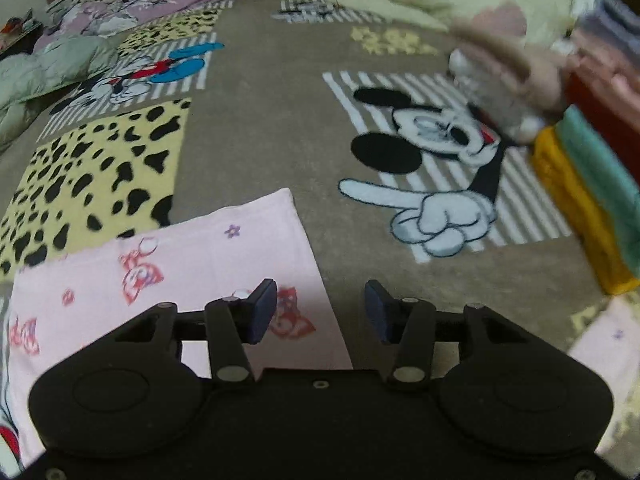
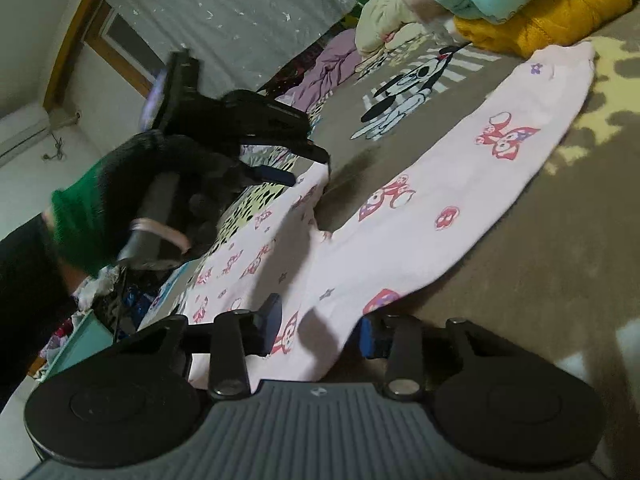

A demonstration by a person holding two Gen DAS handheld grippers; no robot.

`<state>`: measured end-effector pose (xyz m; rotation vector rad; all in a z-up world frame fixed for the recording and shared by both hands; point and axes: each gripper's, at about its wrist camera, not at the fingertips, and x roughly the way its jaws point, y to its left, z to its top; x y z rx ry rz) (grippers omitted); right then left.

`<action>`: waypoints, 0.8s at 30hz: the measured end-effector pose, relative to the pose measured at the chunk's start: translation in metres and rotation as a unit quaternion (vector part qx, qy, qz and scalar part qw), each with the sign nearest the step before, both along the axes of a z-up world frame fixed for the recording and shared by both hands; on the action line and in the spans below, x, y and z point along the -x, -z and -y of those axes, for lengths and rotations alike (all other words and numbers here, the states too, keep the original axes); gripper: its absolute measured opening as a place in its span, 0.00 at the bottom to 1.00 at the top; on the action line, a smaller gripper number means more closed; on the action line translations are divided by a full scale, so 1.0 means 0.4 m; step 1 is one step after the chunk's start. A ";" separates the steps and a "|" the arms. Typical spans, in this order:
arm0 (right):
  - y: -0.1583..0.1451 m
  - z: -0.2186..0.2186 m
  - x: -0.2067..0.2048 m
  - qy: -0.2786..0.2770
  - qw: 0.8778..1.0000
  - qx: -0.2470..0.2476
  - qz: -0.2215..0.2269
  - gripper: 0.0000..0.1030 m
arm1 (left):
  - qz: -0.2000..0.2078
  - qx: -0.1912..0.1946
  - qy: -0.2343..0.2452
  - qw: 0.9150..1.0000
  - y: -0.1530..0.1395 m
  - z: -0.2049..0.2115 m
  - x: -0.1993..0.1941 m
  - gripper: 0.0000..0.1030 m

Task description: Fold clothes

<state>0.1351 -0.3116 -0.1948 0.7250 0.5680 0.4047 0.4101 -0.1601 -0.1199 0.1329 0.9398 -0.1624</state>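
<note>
Pale pink bow-printed cotton trousers (image 2: 420,200) lie flat on a brown cartoon-print blanket (image 1: 260,120); left gripper (image 1: 320,310) gapes empty above one leg; right gripper (image 2: 320,330) (also wide open) straddles the hem, gripping nothing.

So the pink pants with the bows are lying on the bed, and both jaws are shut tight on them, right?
Not quite. The pink pants do lie on the bed, but neither pair of jaws is shut. The left gripper and right gripper both stand open, as each wrist view shows.
</note>
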 end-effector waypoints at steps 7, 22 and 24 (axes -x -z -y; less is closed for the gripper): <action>-0.001 -0.002 -0.008 -0.001 1.000 -0.003 0.002 0.38 | -0.022 -0.084 0.006 0.996 0.051 0.065 -0.071 0.40; -0.008 0.000 -0.002 0.006 1.000 -0.001 0.017 0.14 | -0.009 -0.075 -0.021 0.997 0.018 0.022 -0.097 0.06; -0.018 -0.003 0.003 0.004 1.000 0.006 0.029 0.11 | -0.004 -0.035 -0.031 0.999 0.000 -0.015 -0.093 0.06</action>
